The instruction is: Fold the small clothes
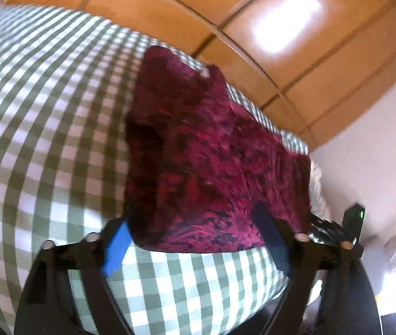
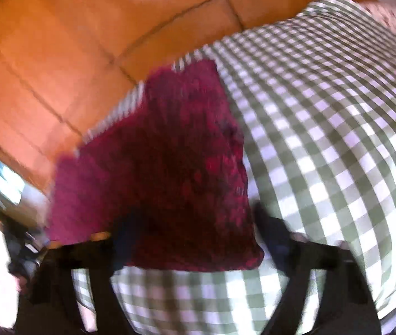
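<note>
A green-and-white checked sheet (image 1: 44,145) covers a soft surface that looks like a bed, and beyond its far edge runs a floor of large glossy orange-brown tiles (image 1: 295,64) with bright glare patches on them. A pale wall (image 1: 379,145) rises at the right of the left wrist view. Both views are blurred, the right one more so.

The task's thing, a dark crimson velvety garment (image 1: 212,162), lies on the sheet near the edge that meets the tiles; its near hem crosses between both pairs of fingers (the same cloth shows in the right wrist view (image 2: 170,181), one corner reaching towards the floor side).

The left gripper (image 1: 195,240) stands wide, its blue-padded fingers (image 1: 117,251) on either side of the garment's near hem, with nothing pinched. The right gripper (image 2: 192,240) is also spread wide, one finger behind the cloth's near edge and the other beside it over the sheet, gripping nothing. No containers are in sight.
</note>
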Demonstrator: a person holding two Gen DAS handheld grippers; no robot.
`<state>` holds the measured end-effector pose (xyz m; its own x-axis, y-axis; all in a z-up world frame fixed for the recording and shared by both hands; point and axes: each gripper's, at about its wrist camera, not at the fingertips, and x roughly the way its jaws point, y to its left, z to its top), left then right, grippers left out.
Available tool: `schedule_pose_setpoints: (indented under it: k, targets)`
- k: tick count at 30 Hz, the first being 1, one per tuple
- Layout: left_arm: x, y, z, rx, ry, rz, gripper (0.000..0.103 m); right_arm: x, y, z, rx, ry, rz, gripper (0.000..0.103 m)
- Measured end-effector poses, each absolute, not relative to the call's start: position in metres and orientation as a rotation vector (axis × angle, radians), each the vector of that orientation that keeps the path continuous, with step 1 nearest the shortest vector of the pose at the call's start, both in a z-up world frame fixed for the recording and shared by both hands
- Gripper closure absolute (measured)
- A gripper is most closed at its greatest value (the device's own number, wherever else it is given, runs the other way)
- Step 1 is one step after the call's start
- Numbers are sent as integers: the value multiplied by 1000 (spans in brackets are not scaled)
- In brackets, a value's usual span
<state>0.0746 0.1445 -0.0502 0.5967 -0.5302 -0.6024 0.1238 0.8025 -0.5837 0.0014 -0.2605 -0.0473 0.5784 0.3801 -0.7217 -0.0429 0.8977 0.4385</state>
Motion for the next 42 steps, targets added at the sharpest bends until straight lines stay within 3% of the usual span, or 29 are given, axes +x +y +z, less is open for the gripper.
schedule_pose_setpoints:
  k: [2,5,10,15,23,25,27,28,29,33,37,42]
  targets:
    - [79,133,-55,-406,900,-371,66,2,-250,-56,313,916,238,52]
    - [76,137,-66,-398,934,-357,79,0,-253,-55,308,913,227,77]
    - [55,136,-66,-403,934,-369,84,-18,-263,-40,371,923,283,90]
    - [27,140,-64,-438,951,-394,85,-51,-266,-25,421,927,350,91]
    - [-35,140,-71,-425,1025,-425,84,-100,-274,-45,398,1056,369,91]
    - [-39,140,-65,-388,1021,-405,76,-100,-272,-43,360,1051,352,85]
    - [-35,144,-52,-345,981,-370,54,-93,-267,-34,325,1010,319,64]
    - [-33,147,-46,-329,951,-346,36,-91,-265,-28,313,985,312,54]
    - [-28,151,-39,-314,912,-320,27,-88,-261,-22,295,954,307,42]
    - [-5,153,-22,-274,839,-286,25,-71,-235,-2,178,850,292,29]
    - [24,134,-21,-181,822,-252,25,-53,-209,-7,69,817,248,24]
    - [42,112,-25,-66,799,-163,10,-31,-195,-40,86,855,229,10]
